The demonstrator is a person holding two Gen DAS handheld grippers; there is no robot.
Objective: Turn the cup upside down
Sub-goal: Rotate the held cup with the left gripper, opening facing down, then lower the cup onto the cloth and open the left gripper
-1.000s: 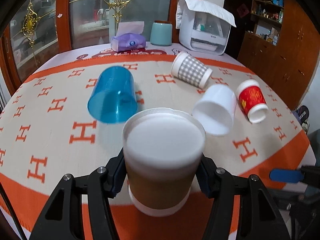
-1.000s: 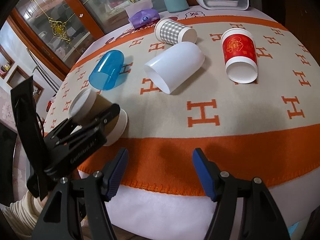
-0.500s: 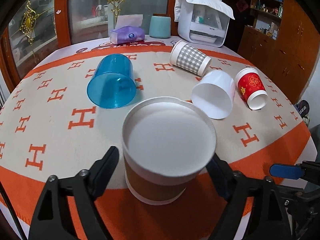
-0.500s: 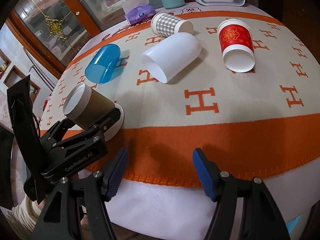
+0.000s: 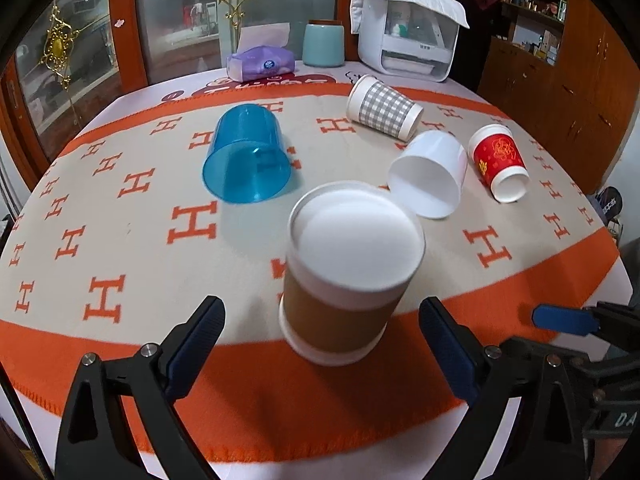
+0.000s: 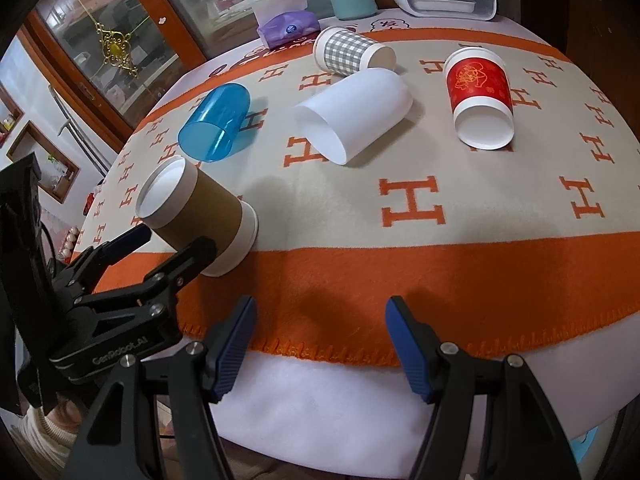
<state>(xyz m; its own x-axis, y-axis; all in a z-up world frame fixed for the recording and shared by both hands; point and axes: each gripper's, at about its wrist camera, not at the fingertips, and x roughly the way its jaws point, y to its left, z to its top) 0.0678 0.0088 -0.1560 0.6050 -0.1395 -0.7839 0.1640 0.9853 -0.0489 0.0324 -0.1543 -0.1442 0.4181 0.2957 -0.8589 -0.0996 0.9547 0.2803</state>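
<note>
A brown-sleeved white paper cup (image 5: 344, 300) stands upside down, rim on the orange band of the cloth, flat base up; it also shows in the right wrist view (image 6: 200, 216). My left gripper (image 5: 320, 340) is open, its blue pads apart on either side of the cup and not touching it; it shows in the right wrist view (image 6: 160, 248) too. My right gripper (image 6: 320, 340) is open and empty at the table's front edge, to the right of the cup.
Lying on their sides behind: a blue plastic cup (image 5: 248, 160), a white cup (image 5: 428, 176), a red paper cup (image 5: 500, 164), a grey checked cup (image 5: 384, 106). A tissue pack (image 5: 262, 64), teal jar (image 5: 323, 44) and white appliance (image 5: 408, 40) stand at the back.
My left gripper opened and let go of the brown cup, then drew back toward me. The cup stays upside down on the cloth. The right gripper barely moved.
</note>
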